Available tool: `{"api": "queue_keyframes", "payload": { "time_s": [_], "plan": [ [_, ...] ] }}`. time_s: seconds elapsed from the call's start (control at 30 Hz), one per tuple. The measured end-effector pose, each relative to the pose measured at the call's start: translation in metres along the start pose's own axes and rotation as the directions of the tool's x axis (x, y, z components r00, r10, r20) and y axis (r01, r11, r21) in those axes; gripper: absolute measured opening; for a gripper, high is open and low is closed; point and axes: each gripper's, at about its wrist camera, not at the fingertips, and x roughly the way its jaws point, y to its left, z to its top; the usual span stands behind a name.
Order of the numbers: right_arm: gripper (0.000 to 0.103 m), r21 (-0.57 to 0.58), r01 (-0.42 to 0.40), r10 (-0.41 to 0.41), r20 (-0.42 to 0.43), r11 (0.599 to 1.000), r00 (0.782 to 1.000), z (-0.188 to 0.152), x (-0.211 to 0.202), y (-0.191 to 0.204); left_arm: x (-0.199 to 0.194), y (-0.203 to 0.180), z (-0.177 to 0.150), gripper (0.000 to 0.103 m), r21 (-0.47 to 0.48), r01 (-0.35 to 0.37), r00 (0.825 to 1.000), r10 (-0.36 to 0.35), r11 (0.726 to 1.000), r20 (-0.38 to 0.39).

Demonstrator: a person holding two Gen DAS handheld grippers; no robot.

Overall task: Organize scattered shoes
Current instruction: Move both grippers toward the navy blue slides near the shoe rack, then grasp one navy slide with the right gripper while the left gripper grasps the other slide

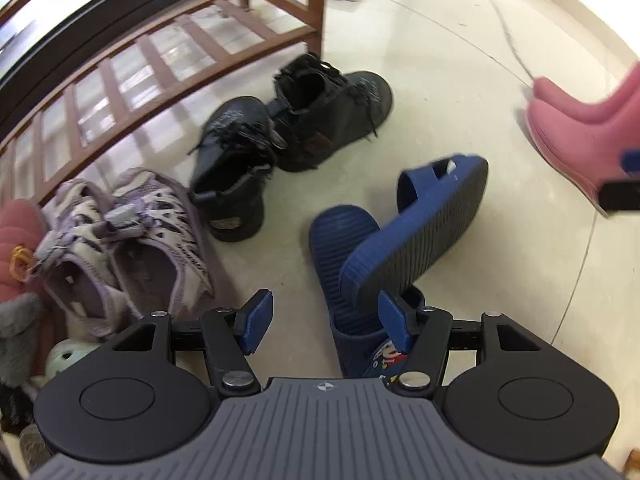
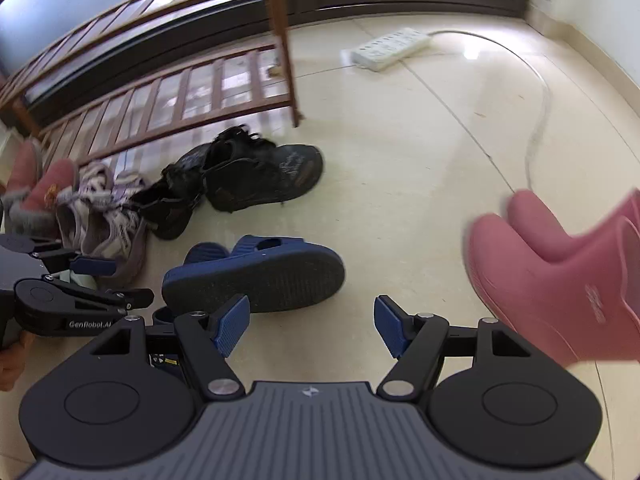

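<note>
1. The left tool [image 1: 326, 322] points down at the floor [image 1: 460, 92] with its blue pads spread apart and nothing pinched between them.
2. Just beyond its right pad lie the two blue slippers [image 1: 416, 232]: one lies flat with its ribbed sole facing up, and the other is tipped on its edge across it, sole facing right, the two touching.
3. The right tool [image 2: 312, 330] is likewise spread wide and holds nothing; bare floor shows between its pads.
4. In the right wrist view the tipped blue slipper lies just beyond the left pad of the right tool, and the left tool appears at the left edge of the view, beside the slippers.
5. The pink boots [image 2: 560, 264] stand to the right of the right tool, close together, toes pointing left and away.
6. Farther off, the black shoes [image 1: 288, 140] lie touching each other, toes pointing different ways, laces loose.
7. To their left the pale purple sandals [image 1: 128, 244] sit side by side, with a pink fluffy slipper [image 1: 16, 236] at the far left edge.
8. A wooden slatted shoe rack [image 1: 160, 60] stands behind the shoes, its lower shelf bare.
9. A white power strip [image 2: 390, 48] lies on the far floor, its cord curving toward the boots.
</note>
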Motion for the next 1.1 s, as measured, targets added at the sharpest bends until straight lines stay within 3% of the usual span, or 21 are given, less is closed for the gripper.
{"api": "queue_keyframes", "payload": {
  "time_s": [0.27, 0.4, 0.63, 0.8, 0.93, 1.1],
  "plan": [
    [0.075, -0.055, -0.047, 0.048, 0.017, 0.997, 0.999, -0.002, 0.030, 0.017, 0.006, 0.007, -0.040, 0.061, -0.036, -0.006, 1.000, 0.006, 0.999, 0.013],
    [0.075, -0.150, -0.060, 0.062, 0.009, 0.987, 0.998, -0.011, 0.037, 0.036, 0.010, 0.014, -0.061, 0.061, -0.145, 0.017, 1.000, -0.017, 0.989, 0.001],
    [0.075, -0.210, -0.093, 0.103, 0.039, 0.973, 0.994, -0.008, 0.037, 0.052, -0.022, 0.018, -0.077, 0.061, -0.258, -0.028, 0.999, 0.033, 0.966, 0.018],
    [0.075, -0.215, -0.109, 0.120, 0.041, 0.971, 0.992, -0.003, 0.041, 0.060, -0.032, 0.018, -0.077, 0.061, -0.205, -0.052, 0.996, 0.065, 0.977, 0.058],
    [0.075, -0.191, -0.105, 0.117, 0.054, 0.976, 0.992, 0.001, 0.049, 0.060, -0.018, 0.018, -0.072, 0.061, -0.194, 0.008, 0.999, 0.000, 0.981, 0.038],
    [0.075, -0.196, -0.091, 0.106, 0.069, 0.976, 0.992, 0.009, 0.064, 0.066, -0.004, 0.016, -0.070, 0.061, -0.194, 0.032, 0.999, -0.029, 0.980, 0.022]
  ]
}}
